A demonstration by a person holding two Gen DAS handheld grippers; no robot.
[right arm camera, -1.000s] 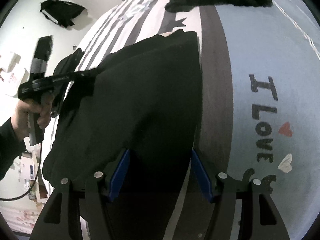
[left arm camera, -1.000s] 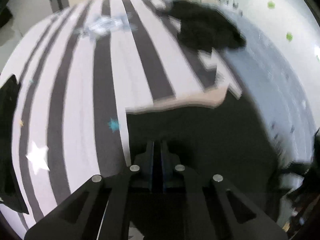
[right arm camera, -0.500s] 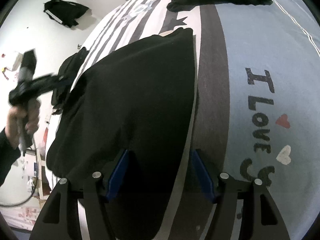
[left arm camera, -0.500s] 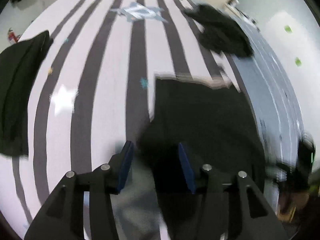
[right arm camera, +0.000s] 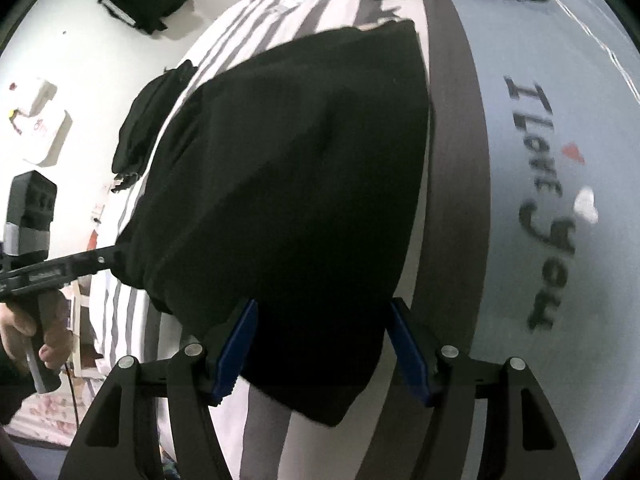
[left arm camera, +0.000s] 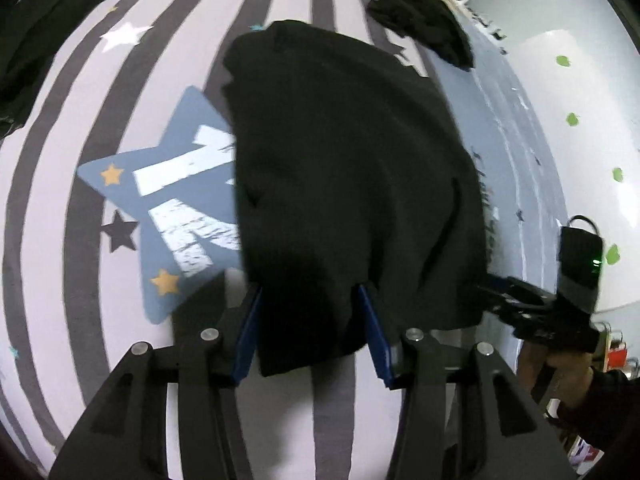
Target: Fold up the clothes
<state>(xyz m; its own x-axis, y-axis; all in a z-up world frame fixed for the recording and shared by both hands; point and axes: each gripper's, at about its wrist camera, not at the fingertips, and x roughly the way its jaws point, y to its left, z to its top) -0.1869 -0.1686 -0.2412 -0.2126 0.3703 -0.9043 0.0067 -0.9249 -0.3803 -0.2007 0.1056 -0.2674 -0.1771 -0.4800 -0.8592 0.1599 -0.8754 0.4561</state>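
Observation:
A black garment [left arm camera: 340, 160] lies folded on the striped bed sheet [left arm camera: 80, 240]. My left gripper [left arm camera: 310, 320] stands open at its near left corner, with the hem lying between the blue pads [left arm camera: 248, 332]. In the right wrist view the same garment [right arm camera: 300, 160] fills the middle. My right gripper [right arm camera: 320, 332] is open over its near right corner, cloth between the pads [right arm camera: 408, 352]. Each view shows the other gripper at the garment's edge: the right one [left arm camera: 496, 286] and the left one [right arm camera: 100, 258], each held by a hand.
A crumpled black garment [left arm camera: 420, 20] lies at the far end of the bed, and another dark pile [left arm camera: 40, 32] at the far left. A blue star print [left arm camera: 180, 208] is beside the folded garment. The grey-blue part with lettering [right arm camera: 540, 200] lies to the right.
My left gripper went from shut to open and swept across the bed to the garment's near left corner. The right gripper shifted slightly and stays open over the cloth.

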